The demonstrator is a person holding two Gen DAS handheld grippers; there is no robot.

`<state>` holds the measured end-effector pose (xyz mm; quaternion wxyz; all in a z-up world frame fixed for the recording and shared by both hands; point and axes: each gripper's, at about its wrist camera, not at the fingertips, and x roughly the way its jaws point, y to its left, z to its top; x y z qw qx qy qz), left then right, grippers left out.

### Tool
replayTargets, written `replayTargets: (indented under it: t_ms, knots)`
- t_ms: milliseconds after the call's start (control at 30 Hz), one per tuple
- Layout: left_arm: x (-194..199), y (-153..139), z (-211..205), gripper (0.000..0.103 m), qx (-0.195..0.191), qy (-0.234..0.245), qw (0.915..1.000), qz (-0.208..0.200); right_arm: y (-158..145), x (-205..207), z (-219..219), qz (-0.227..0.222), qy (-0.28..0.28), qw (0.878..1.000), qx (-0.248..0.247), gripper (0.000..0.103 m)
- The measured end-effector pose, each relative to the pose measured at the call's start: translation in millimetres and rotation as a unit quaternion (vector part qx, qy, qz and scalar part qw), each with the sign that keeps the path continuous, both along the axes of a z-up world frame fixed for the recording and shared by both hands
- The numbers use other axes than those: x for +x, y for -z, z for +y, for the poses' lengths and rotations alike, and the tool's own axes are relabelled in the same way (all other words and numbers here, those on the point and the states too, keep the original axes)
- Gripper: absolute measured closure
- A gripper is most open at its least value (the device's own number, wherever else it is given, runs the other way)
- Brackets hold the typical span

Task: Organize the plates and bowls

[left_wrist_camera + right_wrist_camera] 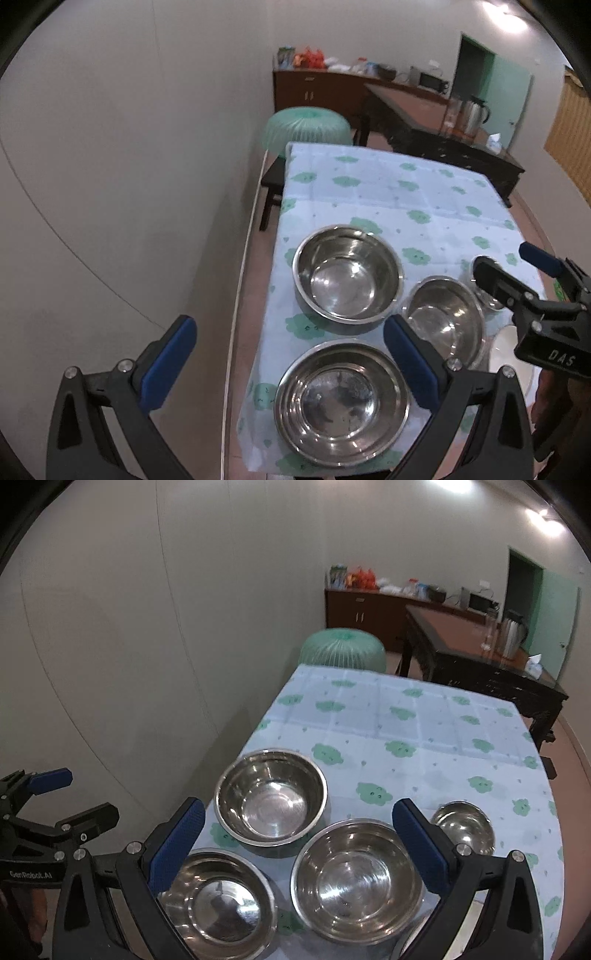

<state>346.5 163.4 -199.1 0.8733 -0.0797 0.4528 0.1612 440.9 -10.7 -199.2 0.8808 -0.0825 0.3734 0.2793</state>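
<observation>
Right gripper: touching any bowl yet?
Apart. In the right wrist view the right gripper hangs open above the steel bowls, its blue fingers spread wide, nothing between them.

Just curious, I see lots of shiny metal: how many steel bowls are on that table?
4: far-left bowl, near-left bowl, middle bowl, small bowl at right. Others may hide behind the right gripper.
</observation>
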Motion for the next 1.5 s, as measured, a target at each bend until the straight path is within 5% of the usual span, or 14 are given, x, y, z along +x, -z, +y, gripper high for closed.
replayTargets:
  t_ms: [300,767,1033,1500]
  knots:
    - [52,61,13,0.0,-0.003,-0.026,0.9976,0.064,53,65,18,0.066,-0.005,0.998,-0.023,0.001]
    - [98,113,35,0.001,-0.005,-0.046,0.9913,0.124,109,125,47,0.113,-0.022,0.991,-0.063,0.001]
    - [120,134,44,0.007,-0.034,-0.056,0.9863,0.151,139,146,62,0.15,-0.04,0.984,-0.086,0.022]
    - [130,155,45,0.028,-0.05,-0.072,0.9802,0.178,166,158,71,0.191,-0.061,0.975,-0.095,0.043]
